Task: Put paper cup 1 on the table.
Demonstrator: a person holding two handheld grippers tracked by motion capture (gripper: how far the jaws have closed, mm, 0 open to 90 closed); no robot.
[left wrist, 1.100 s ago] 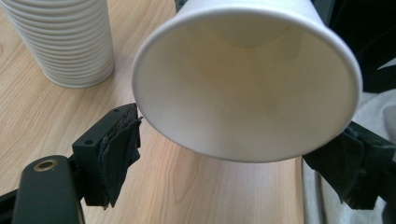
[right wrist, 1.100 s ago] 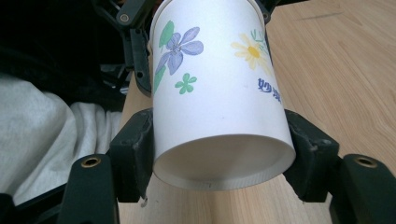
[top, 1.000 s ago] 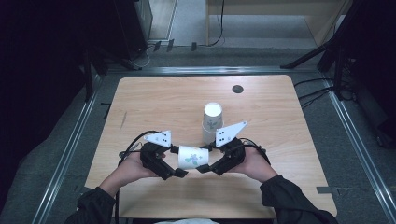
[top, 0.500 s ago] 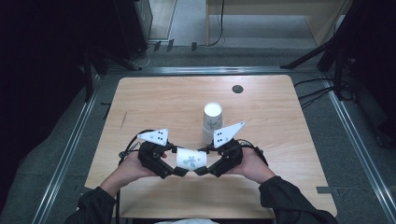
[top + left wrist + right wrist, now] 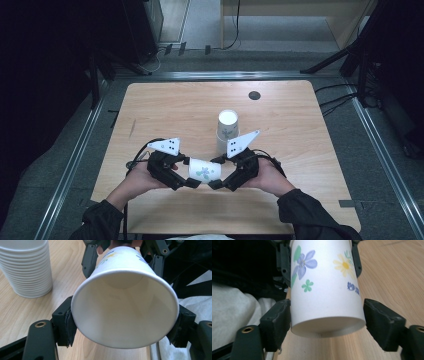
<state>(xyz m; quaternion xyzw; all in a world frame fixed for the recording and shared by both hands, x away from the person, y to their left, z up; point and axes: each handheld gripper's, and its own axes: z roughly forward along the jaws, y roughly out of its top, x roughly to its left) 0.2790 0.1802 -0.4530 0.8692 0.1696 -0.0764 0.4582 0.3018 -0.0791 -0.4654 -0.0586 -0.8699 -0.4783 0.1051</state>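
One flowered cup [image 5: 205,170] lay on its side above the table's [image 5: 300,130] near edge, held between both grippers. Left gripper [image 5: 123,322] clamped its rim end; right gripper's [image 5: 327,322] left jaw touched its base end, the right jaw stood slightly clear. Behind stood a cup stack [image 5: 227,127].
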